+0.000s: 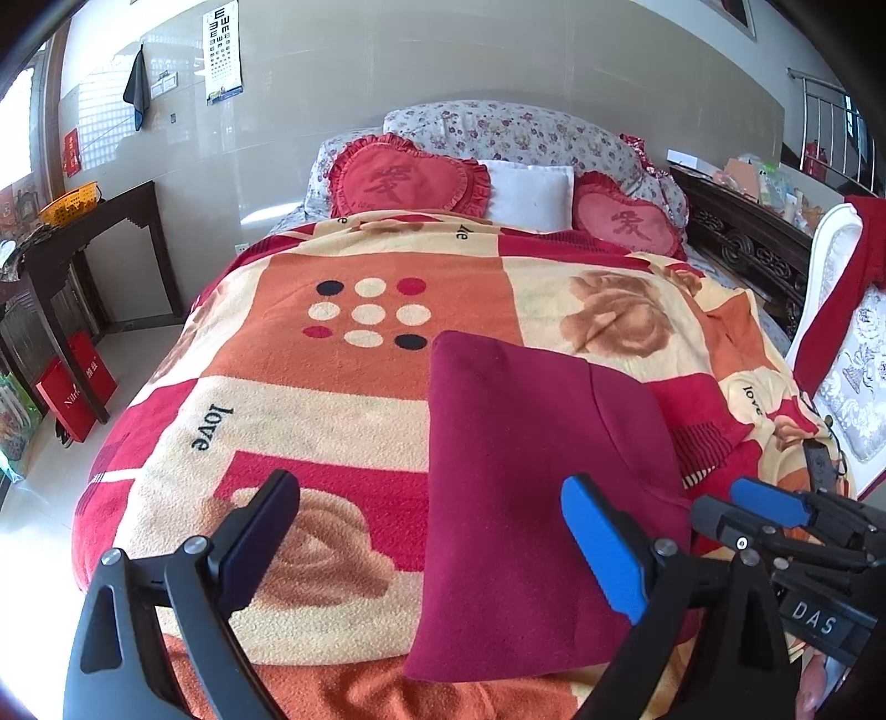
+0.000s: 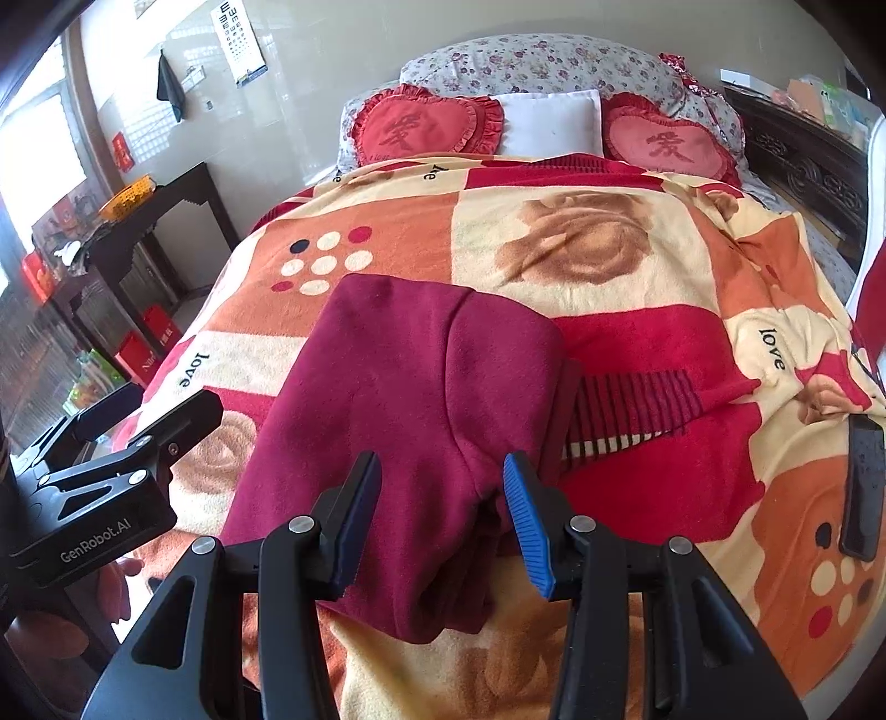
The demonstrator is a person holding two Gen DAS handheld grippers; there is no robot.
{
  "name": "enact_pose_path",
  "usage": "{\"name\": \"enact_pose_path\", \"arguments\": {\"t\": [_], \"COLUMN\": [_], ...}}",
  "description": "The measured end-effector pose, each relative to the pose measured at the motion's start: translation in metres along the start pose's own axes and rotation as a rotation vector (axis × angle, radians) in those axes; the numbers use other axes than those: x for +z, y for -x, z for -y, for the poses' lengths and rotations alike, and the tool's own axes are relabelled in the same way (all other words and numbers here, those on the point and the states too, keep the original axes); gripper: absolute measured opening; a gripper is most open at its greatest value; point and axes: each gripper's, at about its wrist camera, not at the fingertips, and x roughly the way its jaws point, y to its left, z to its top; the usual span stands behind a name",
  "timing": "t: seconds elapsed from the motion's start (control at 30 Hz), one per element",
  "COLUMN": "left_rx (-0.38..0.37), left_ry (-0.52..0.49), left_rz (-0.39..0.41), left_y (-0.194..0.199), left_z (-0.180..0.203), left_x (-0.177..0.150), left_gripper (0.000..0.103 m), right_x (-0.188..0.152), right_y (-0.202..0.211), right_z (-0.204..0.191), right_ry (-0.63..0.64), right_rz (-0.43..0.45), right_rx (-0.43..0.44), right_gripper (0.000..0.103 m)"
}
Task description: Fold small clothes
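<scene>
Bedroom with a large bed [image 1: 343, 387] filling most of the view, covered by a fleece blanket [image 2: 637, 332] in patchwork blocks of red, orange and cream, printed with roses, dots and the word "love". Near the foot of the bed lies a dark maroon garment [image 1: 526, 498], folded into a rough rectangle and resting flat on the blanket, its near edge close to the bed's end. A striped red knit piece [image 2: 631, 410] pokes out just beside it on the right. At the head of the bed sit two red heart-shaped cushions [image 1: 407, 183], a white pillow [image 1: 529, 194] between them, and a floral pillow [image 1: 515, 130] behind. A dark phone [image 2: 861, 487] lies on the blanket at the far right. Along the left wall stands a dark wooden side table [image 1: 94, 232] with a yellow basket [image 1: 69, 205] on top and red bags [image 1: 75, 387] on the pale floor beneath; an eye chart [image 1: 223, 52] hangs on the wall above. The left gripper [image 1: 429, 545] hovers over the garment's left edge, its jaws spread wide with nothing pressed between them. The right gripper [image 2: 443, 523] hovers above the garment's near right corner, jaws apart at a narrow gap, the fabric below them, not pinched.
</scene>
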Motion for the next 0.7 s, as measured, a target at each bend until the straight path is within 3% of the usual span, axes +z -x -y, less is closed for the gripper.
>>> {"name": "enact_pose_path", "arguments": {"t": [0.7], "left_rx": [0.004], "left_ry": [0.017], "left_rz": [-0.022], "left_y": [-0.013], "left_z": [-0.003], "left_x": [0.001], "left_gripper": [0.098], "right_x": [0.009], "right_y": [-0.012], "right_z": [-0.001], "right_ry": [0.002], "right_rz": [-0.008], "right_rx": [-0.014], "right_gripper": [0.030]}}
